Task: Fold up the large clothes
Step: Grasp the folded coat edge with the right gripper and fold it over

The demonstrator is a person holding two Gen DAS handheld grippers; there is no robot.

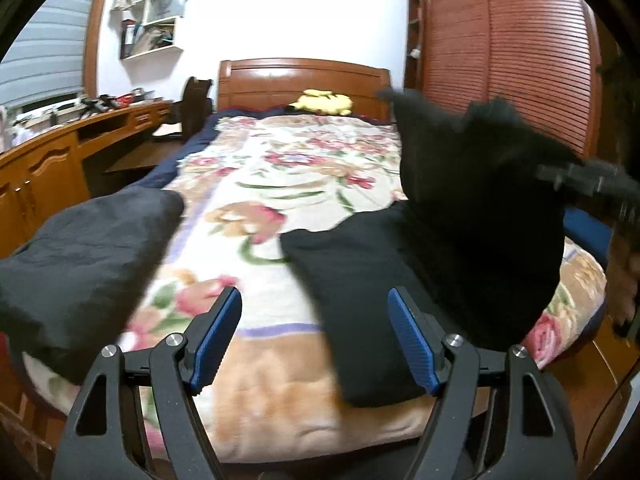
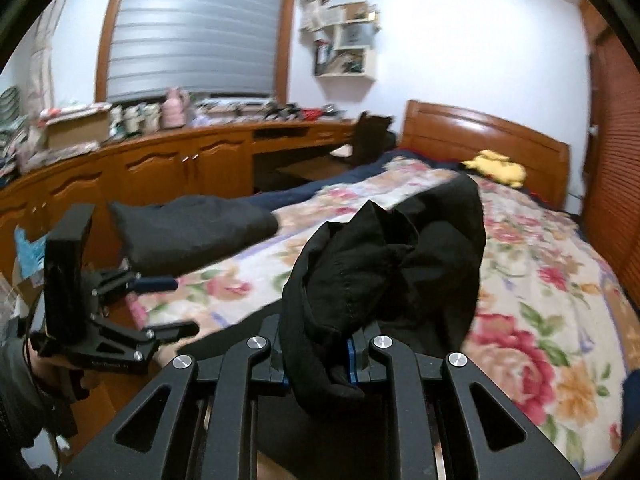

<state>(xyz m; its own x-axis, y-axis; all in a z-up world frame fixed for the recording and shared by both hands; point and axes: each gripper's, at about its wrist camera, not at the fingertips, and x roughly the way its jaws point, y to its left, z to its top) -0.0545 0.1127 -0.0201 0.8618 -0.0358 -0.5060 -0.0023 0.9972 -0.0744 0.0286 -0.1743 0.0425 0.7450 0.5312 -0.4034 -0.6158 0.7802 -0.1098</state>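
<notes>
The right hand-held gripper (image 2: 318, 364) pinches a bunched fold of the black garment (image 2: 384, 256), lifted above the bed (image 2: 552, 280) near its foot edge. The left hand-held gripper (image 1: 314, 336) stands wide and empty over the floral blanket (image 1: 280, 168).

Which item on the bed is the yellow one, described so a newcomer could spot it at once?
Start at the wooden headboard at the far end of the bed. Right below it, on the dark bedding beyond the floral blanket, lies a soft yellow plush toy. It is the only yellow thing there; the clothes nearby are black.
</notes>
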